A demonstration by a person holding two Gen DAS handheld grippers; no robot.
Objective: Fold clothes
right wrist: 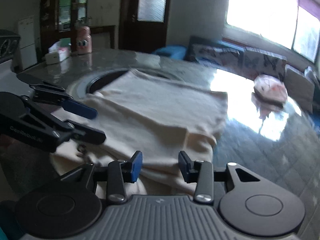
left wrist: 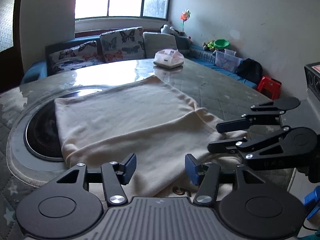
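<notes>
We hold both grippers over the cream garment [left wrist: 124, 118] on the table [left wrist: 216, 88]. Left gripper [left wrist: 158, 168] and right gripper [right wrist: 160, 165]: jaws apart, gripping nothing.

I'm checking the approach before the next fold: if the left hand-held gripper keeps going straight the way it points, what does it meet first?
Most likely the cream garment. The left hand-held gripper angles down with the cloth's near edge right between its open fingers, nothing in front of it. Depth is hard to judge through the fisheye.
</notes>
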